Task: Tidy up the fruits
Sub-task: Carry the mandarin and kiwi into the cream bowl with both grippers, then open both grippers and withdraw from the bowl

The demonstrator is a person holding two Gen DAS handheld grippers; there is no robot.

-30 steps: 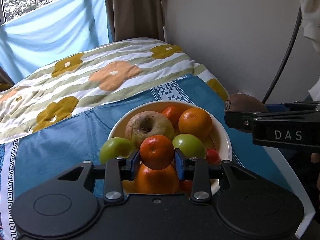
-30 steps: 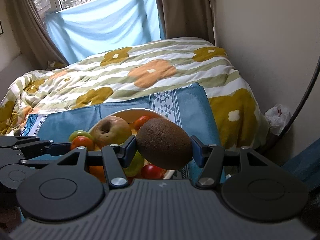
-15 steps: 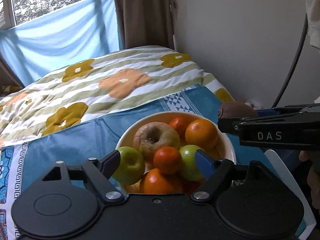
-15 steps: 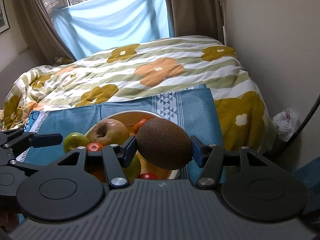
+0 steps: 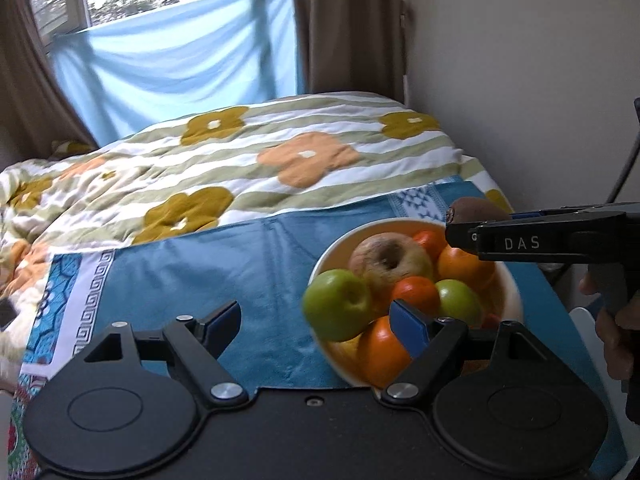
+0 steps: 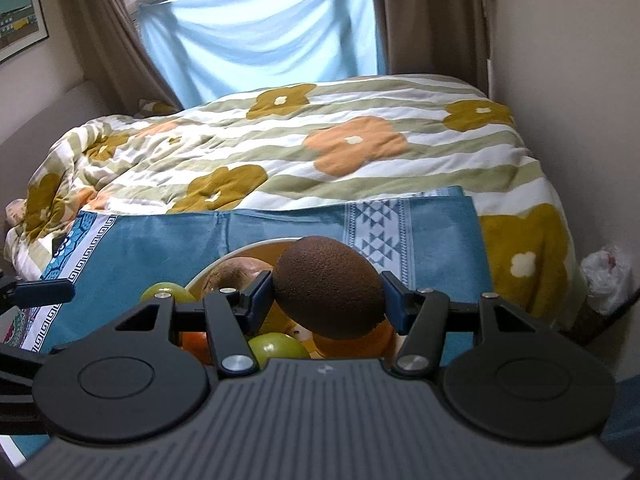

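A white bowl point(image 5: 510, 284) on a blue cloth point(image 5: 240, 264) holds a brownish apple point(image 5: 386, 256), two green apples point(image 5: 338, 304), a small tangerine point(image 5: 416, 294) and oranges point(image 5: 464, 266). My left gripper point(image 5: 316, 324) is open and empty, just left of the bowl above the cloth. My right gripper point(image 6: 326, 300) is shut on a brown kiwi point(image 6: 330, 294) and holds it above the bowl point(image 6: 240, 252). The kiwi also shows in the left wrist view point(image 5: 474, 210), over the bowl's far right rim.
The cloth lies over a floral striped duvet point(image 6: 320, 152) on a bed. A wall runs along the right side point(image 6: 580, 80). A light blue sheet hangs under the window point(image 6: 260, 36). A white plastic bag point(image 6: 606, 280) lies between bed and wall.
My left gripper let go of the small tangerine into the bowl, opened wide and drew left and away. My right gripper kept the kiwi and rose a little over the bowl.
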